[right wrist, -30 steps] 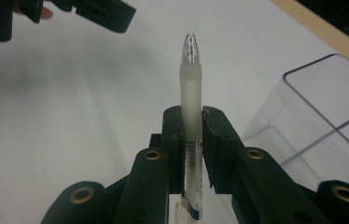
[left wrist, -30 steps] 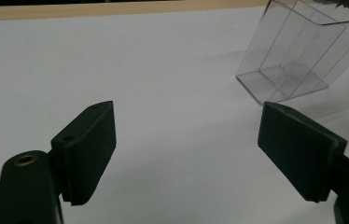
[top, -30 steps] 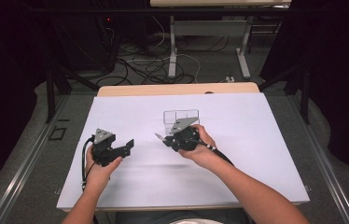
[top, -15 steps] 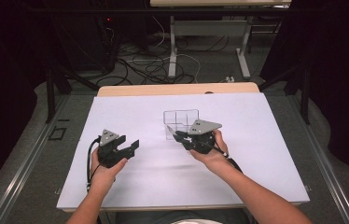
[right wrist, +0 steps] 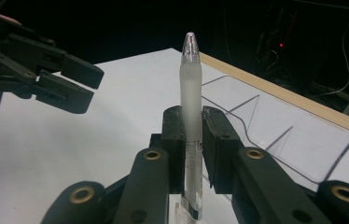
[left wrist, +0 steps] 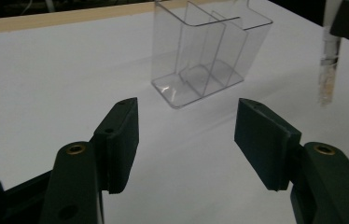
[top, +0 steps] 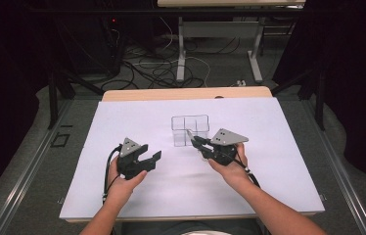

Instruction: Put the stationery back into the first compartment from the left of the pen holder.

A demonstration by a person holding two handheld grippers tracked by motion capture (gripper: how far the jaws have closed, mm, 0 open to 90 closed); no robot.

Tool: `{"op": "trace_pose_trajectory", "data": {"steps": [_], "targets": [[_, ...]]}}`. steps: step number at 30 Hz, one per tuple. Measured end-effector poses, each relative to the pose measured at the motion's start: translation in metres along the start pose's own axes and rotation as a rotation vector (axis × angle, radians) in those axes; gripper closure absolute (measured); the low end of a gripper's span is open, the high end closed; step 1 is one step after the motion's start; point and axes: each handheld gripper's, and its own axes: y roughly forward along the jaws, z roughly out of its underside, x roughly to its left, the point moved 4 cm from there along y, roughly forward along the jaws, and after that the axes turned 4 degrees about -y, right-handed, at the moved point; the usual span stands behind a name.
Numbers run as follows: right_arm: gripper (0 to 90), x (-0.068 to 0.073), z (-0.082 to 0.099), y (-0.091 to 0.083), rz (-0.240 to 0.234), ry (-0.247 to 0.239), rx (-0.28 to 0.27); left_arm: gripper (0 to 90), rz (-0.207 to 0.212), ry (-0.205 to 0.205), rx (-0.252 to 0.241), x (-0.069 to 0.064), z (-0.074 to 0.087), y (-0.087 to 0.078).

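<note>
A clear plastic container (top: pixel 190 129) with dividers stands upright on the white sheet; I also see this container (left wrist: pixel 205 51) ahead of the left jaws. My right gripper (top: pixel 198 143) is shut on a frosted white pen (right wrist: pixel 191 93), which stands between the pads of my right gripper (right wrist: pixel 192 116), just right of and in front of the container (right wrist: pixel 280 126). The pen (left wrist: pixel 329 60) hangs down toward the sheet. My left gripper (top: pixel 150 152) is open at the container's front left. Its jaws have just been closing, with nothing between them in the left gripper view (left wrist: pixel 186 135).
A white sheet (top: pixel 269 171) covers the table, with a wooden edge (top: pixel 186 93) at the back. Beyond it lie floor cables (top: pixel 161 68) and another table's legs (top: pixel 181 54). Dark curtains stand at both sides.
Both hands have moved to the right across the sheet. The left jaws have narrowed. The right gripper has carried the pen from in front of the container to its right front corner.
</note>
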Motion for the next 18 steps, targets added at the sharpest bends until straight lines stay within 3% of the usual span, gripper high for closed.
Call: {"op": "trace_pose_trajectory", "data": {"steps": [4, 9, 18], "targets": [[79.6, -0.001, 0.002, -0.002, 0.014, 0.017, -0.014, 43.1, 0.037, 0.009, 0.009, -0.013, 0.001, 0.005], [79.6, -0.001, 0.004, -0.003, 0.027, 0.04, -0.027, 49.0, 0.126, -0.049, -0.008, -0.036, 0.001, 0.013], [79.6, 0.01, 0.005, 0.0, 0.012, 0.047, -0.03, 54.4, 0.208, -0.083, 0.029, -0.068, 0.006, 0.028]]}}
